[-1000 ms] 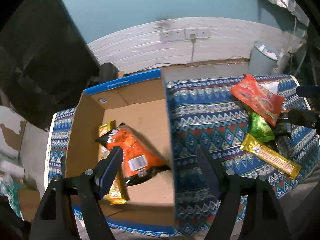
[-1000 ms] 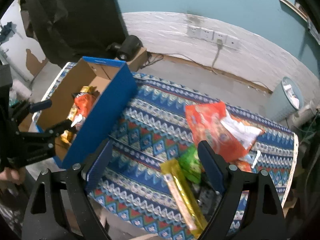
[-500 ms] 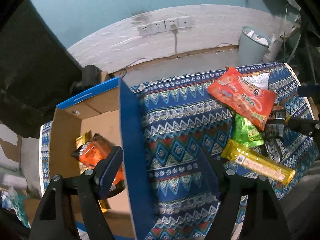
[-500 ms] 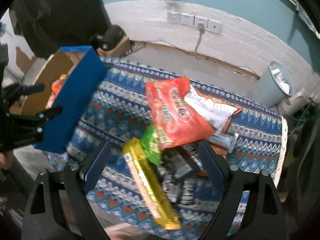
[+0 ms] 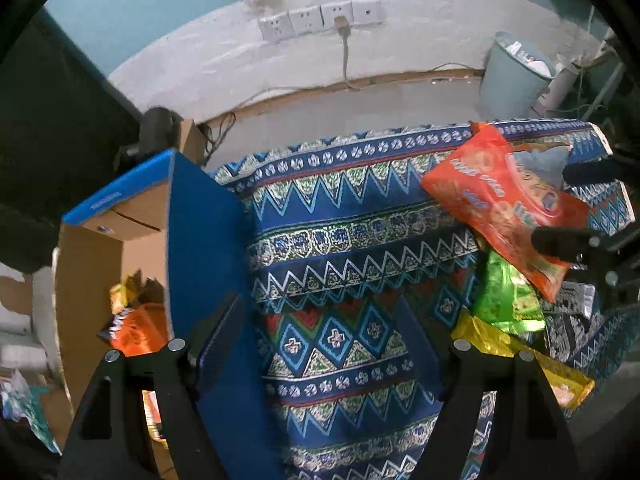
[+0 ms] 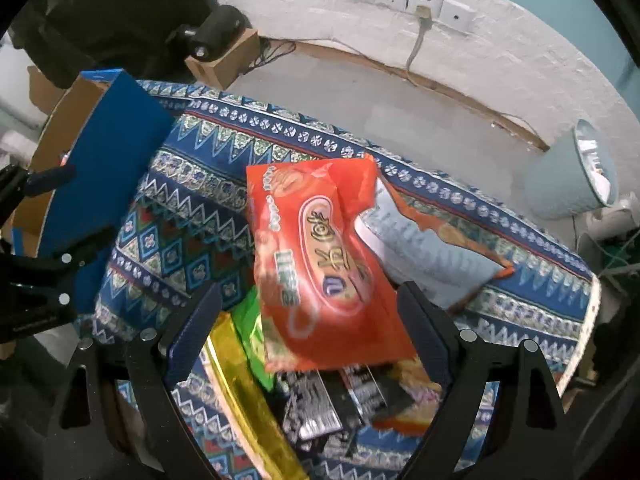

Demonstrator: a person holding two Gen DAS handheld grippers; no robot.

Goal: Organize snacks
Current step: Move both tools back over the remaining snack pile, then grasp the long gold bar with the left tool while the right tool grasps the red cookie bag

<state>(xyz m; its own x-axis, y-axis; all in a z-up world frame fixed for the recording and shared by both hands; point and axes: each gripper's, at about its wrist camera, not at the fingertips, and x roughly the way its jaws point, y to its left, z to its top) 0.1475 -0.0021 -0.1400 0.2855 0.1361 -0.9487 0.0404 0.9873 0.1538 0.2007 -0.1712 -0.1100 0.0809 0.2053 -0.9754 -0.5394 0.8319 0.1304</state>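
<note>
Behind the table, a white wall with a row of sockets [image 5: 320, 22] is curving across the top of the left wrist view, and a pale bin [image 5: 516, 74] is standing at about 1 o'clock. A blue patterned cloth [image 5: 340, 240] is covering the table. The left gripper [image 5: 320, 340] is pointing down with its jaws spread wide and nothing between them, only cloth under it. A cardboard box [image 5: 200, 240] with blue sides is sitting at 9 o'clock. An orange snack bag [image 5: 140, 328] is lying inside it (partly hidden by the box wall). At 3 o'clock a red snack bag [image 5: 500, 200] is lying on top of a green packet [image 5: 504, 300] and a yellow bar [image 5: 520, 352]. The other gripper's dark fingers are showing at the right edge.

From the right wrist view, the same cloth [image 6: 200, 208] is filling the middle. The right gripper [image 6: 308, 332] is hanging spread open right over the red snack bag [image 6: 320, 264], and I cannot tell if it is touching it. The green packet [image 6: 248, 332], the yellow bar [image 6: 248, 400] and some black wrappers [image 6: 320, 408] are piling up at 6 o'clock. A white and orange bag [image 6: 432, 256] is lying at 3 o'clock. The box [image 6: 108, 168] is sitting at 9 o'clock.
</note>
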